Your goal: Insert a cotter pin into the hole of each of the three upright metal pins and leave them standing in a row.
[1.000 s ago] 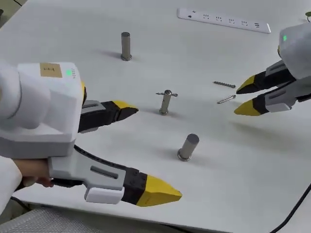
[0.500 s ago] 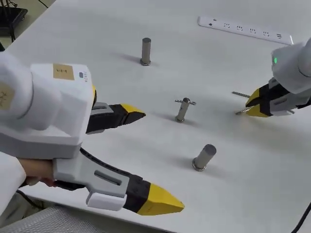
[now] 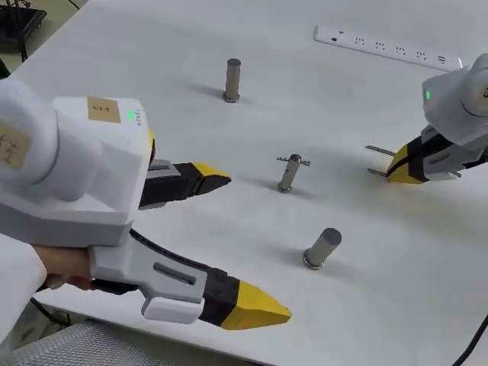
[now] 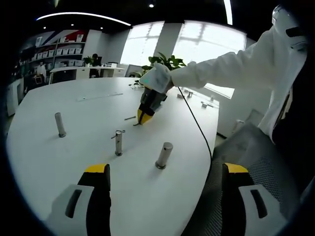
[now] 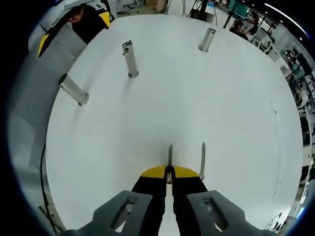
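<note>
No text legible; tan sticker (image 3: pixel 101 111) on left gripper (image 3: pixel 259 246) is blurred

The right hand-held gripper (image 5: pixel 169 170) pinches a cotter pin (image 5: pixel 170 155).

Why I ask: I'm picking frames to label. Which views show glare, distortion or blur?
Head view: soft even light, faint shadows by the metal pins, no blur. Left gripper view: windows blown out, table edge bowed by fisheye. Right gripper view: same bowing, the cotter pin between the fingers sharp.
</note>
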Available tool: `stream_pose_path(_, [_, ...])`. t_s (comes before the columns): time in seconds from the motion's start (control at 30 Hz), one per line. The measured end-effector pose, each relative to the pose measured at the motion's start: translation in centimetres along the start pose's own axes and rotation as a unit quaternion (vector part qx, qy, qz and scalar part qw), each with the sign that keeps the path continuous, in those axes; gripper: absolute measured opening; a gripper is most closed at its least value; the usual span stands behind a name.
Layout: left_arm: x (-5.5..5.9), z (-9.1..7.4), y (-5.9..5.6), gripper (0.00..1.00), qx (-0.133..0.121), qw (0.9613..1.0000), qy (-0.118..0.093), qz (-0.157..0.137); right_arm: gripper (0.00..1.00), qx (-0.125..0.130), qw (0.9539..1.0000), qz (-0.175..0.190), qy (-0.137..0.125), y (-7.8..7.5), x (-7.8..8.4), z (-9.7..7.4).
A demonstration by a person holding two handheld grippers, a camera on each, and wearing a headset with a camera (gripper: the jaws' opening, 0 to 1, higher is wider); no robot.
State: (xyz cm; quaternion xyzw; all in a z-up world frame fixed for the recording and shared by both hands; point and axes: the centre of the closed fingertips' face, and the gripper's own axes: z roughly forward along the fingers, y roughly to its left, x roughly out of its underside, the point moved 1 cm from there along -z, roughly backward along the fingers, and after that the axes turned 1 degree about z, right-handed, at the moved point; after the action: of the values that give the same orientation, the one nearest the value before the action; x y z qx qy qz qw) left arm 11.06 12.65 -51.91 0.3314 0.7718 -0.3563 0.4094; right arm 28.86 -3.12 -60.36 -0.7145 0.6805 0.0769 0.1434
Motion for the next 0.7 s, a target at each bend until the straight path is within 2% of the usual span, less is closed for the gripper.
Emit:
stream_pose_path(0.13, [0.0, -0.2, 0.2, 0.93, -0.004, 1.0000, -0.001, -0.001, 0.00, 0.009, 0.9999, 0.006, 0.001, -0.2, 0.1, 0.0])
stream_pose_path(0.2, [0.1, -0.3, 0.2, 0.93, -0.005, 1.0000, 0.000, -0.001, 0.00, 0.012, 0.9996, 0.024, 0.002, -0.2, 0.1, 0.0])
stream_pose_path(0.33, [0.4, -0.3, 0.4, 0.93, -0.007, 1.0000, 0.005, -0.001, 0.00, 0.010, 0.9998, 0.017, -0.005, -0.2, 0.2, 0.0])
stream_pose_path(0.43, [0.4, -0.3, 0.2, 0.93, -0.008, 1.0000, 0.004, -0.003, 0.00, 0.021, 0.9979, 0.054, -0.029, -0.6, 0.4, 0.1])
stream_pose_path(0.6, [0.7, -0.2, -0.2, 0.93, -0.002, 1.0000, 0.008, -0.002, 0.00, 0.035, 0.9972, 0.064, -0.018, -0.5, 1.4, -0.2])
stream_pose_path(0.7, [0.7, -0.1, -0.3, 0.92, 0.001, 1.0000, 0.008, -0.005, 0.00, 0.046, 0.9948, 0.087, -0.028, -0.2, 1.6, -0.8])
